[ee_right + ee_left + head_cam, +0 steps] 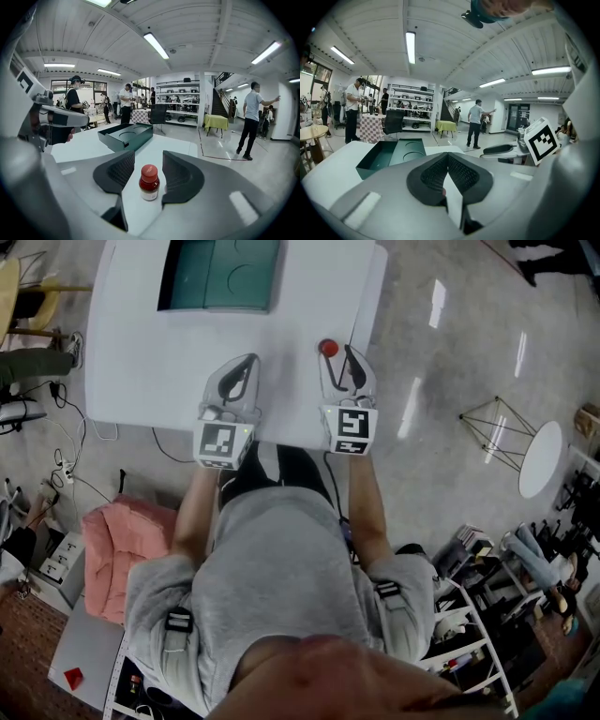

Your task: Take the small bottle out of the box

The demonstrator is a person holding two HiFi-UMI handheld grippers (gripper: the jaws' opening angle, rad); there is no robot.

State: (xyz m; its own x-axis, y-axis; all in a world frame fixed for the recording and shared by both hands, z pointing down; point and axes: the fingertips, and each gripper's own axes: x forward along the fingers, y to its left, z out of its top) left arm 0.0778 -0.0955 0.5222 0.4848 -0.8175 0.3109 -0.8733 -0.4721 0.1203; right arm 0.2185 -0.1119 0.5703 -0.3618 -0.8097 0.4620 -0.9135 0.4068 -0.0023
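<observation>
**White table in an open hall: bottle and box entry**

White table [141, 362], rectangular, set on a polished grey floor [441, 362]; shelves [180, 115] and standing people [253, 117] fill the hall behind it.

Item 1: box [220, 276], dark green, open, with round recesses in its insert; it lies at the far edge of the table.

Item 2: small bottle [149, 183], dark red body, red cap, pale label low on the body; it stands upright on the bare table top, long axis vertical, cap pointing straight up; it is outside the box and well apart from it, toward the near right part of the table.

Item 3: right gripper [149, 153], held low over the table; its jaws stand wide apart with the bottle between them; a gap shows on either side of the bottle, so neither pad presses on it and nothing is gripped.

Item 4: left gripper [447, 157], beside the right one at the near edge of the table; its fingertips are closed together with nothing between them; it points toward the box.
</observation>
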